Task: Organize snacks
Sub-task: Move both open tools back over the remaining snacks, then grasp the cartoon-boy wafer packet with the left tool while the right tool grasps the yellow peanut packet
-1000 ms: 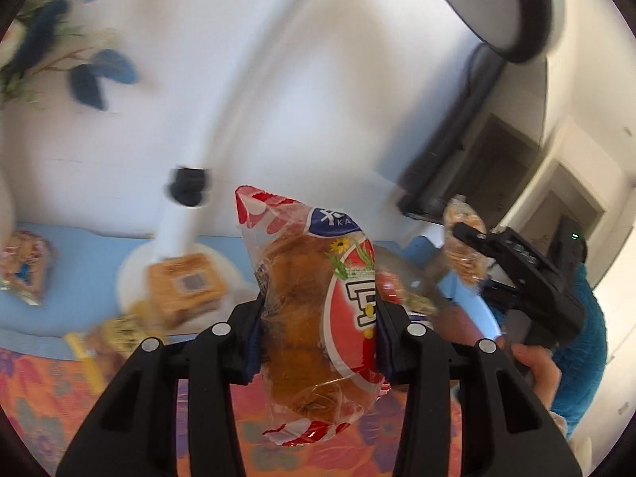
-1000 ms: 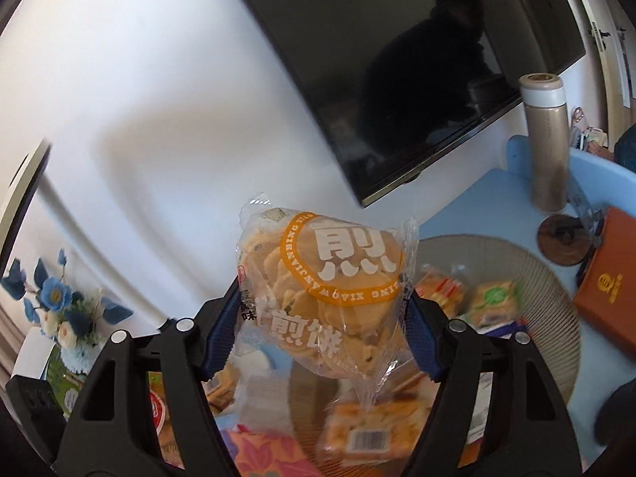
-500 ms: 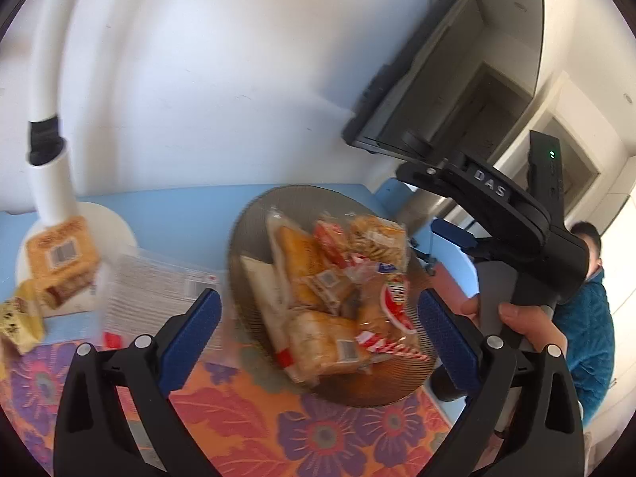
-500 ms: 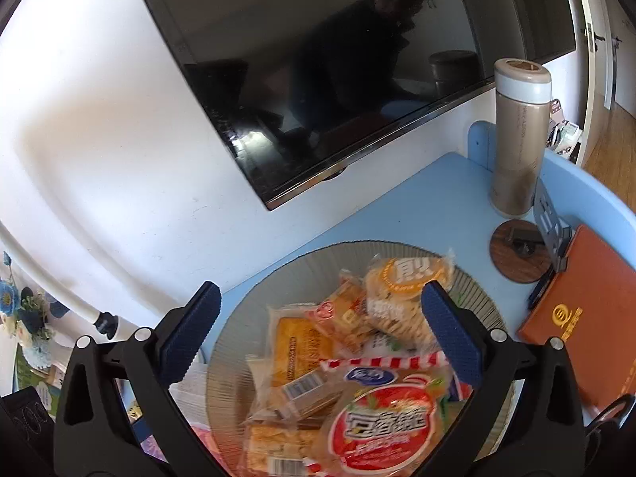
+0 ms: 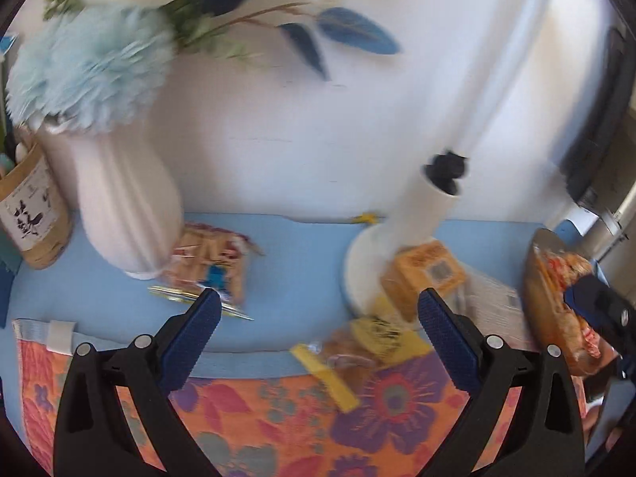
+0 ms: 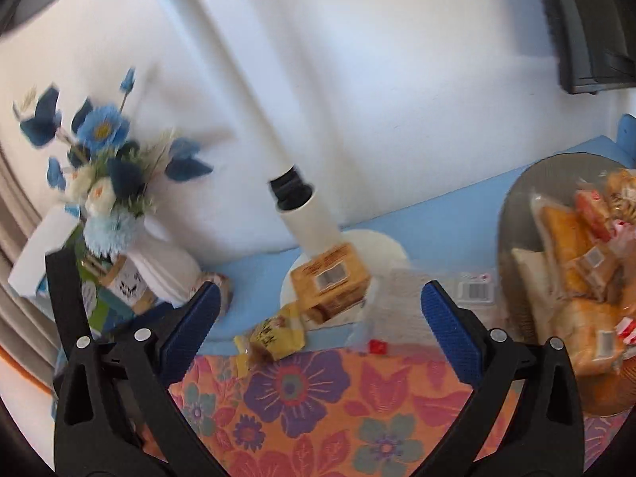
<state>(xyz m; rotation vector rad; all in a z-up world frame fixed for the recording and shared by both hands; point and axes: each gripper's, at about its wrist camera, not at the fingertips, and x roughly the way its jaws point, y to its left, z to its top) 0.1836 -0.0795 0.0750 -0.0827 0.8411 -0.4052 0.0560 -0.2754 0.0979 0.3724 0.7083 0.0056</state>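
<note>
My left gripper [image 5: 318, 306] is open with nothing between its blue pads. It hangs over the blue table, short of a snack pack [image 5: 214, 262] that leans on the white vase [image 5: 127, 206]. My right gripper [image 6: 320, 298] is open and empty too, above an orange snack pack [image 6: 330, 278] on the lamp base [image 6: 381, 246]. Just in front of that pack lie a yellow packet [image 6: 274, 334] and a clear white pack [image 6: 417, 306]. At the right stands the round woven plate [image 6: 528, 183], piled with several snack packs [image 6: 576, 246].
The vase holds blue flowers [image 6: 99, 131] at the left, with a brown paper jar [image 5: 28, 214] beside it. A white lamp pole [image 5: 437, 206] rises at the back middle. An orange floral cloth [image 6: 318, 397] covers the near table. A dark screen [image 6: 588, 39] hangs on the wall.
Both grippers opened and their snack packs now lie on the plate. Both then swung left, away from the plate, toward the loose packs by the lamp and the vase.
</note>
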